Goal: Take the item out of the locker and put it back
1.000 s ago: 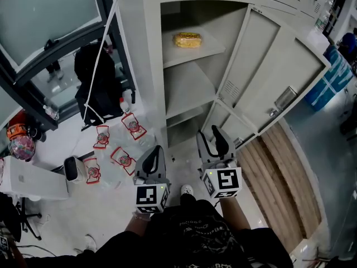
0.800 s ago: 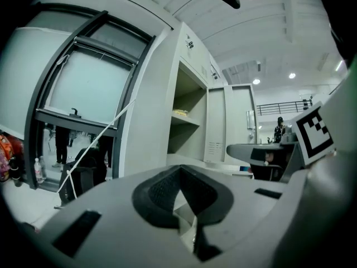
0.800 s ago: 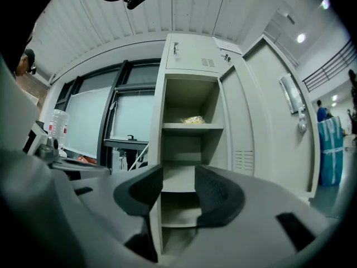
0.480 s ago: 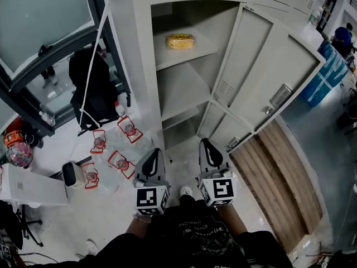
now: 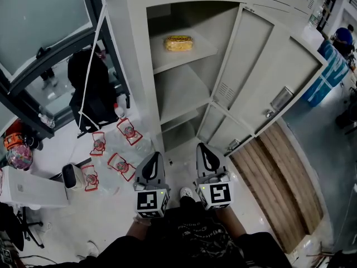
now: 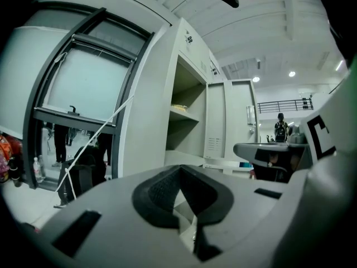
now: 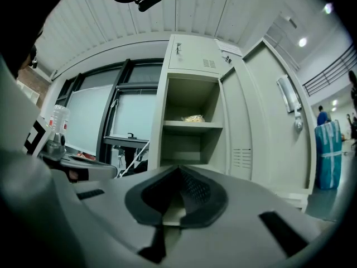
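A yellow packet lies on the upper shelf of the open grey locker; the right gripper view shows the packet small and far off. My left gripper and right gripper hang side by side low in front of the locker, well short of it. Both are shut with nothing between their jaws. The left gripper points at the locker's left side. The right gripper faces the open compartment.
The locker door stands swung open to the right. A black bag and several red-edged packs lie on the floor at the left, near a white box. A blue bin and a person stand at the far right.
My right gripper's jaws have closed from wide open. Both grippers have drawn back slightly toward my body, and the head view has shifted a little.
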